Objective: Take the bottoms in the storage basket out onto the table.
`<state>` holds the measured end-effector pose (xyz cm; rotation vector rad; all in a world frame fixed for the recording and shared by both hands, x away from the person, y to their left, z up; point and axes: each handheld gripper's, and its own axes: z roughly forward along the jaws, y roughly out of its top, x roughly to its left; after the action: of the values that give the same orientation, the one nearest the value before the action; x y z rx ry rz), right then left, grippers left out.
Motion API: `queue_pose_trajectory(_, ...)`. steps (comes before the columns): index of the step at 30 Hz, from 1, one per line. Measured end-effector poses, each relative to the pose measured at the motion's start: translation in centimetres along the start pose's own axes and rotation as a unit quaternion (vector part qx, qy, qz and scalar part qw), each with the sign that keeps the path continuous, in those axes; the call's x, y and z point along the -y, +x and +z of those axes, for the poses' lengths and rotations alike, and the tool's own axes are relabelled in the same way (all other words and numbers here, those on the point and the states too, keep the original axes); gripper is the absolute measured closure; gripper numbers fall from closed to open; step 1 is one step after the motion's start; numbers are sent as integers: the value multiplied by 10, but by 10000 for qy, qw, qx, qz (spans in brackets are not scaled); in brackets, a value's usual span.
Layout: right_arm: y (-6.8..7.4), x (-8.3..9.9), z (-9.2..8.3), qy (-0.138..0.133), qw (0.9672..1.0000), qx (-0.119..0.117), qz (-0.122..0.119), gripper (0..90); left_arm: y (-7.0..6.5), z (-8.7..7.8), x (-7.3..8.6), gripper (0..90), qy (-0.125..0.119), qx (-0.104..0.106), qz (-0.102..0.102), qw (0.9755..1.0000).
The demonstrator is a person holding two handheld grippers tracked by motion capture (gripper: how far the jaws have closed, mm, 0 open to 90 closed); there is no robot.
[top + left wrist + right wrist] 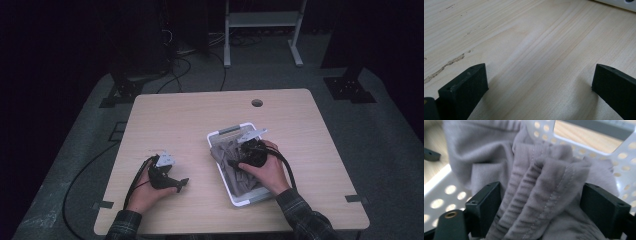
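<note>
the right gripper (541,202) is down inside the white basket (216,136), which stands on the right half of the table (200,115), closer to the near edge than to the far one. in the right gripper view its two black jaws stand on both sides of a bunched fold of the grey cloth (544,192), and the fold fills the gap between them; the jaws seem to press on the cloth, so the gripper is grasping it. the cloth lies in the basket, and part of it hangs over the wall with round holes. the right hand (267,172) holds this gripper from the near side.

the left gripper (181,184) rests on the bare wood near the near left corner, well apart from the basket. its jaws are wide apart, released, with nothing between them. the left hand (145,192) holds it low on the table.
</note>
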<state>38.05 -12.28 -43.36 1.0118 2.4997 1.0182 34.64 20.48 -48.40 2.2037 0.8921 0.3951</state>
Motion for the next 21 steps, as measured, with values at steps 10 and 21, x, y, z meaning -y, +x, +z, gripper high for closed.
queue_pose_trajectory(10,-4,7,15,300,9995,-75,-74,129,0,0,0,0,-2,-1,0,10000)
queue_pose_trajectory(21,-10,5,27,516,9981,-166,-300,114,0,0,0,0,10,-1,10,10000)
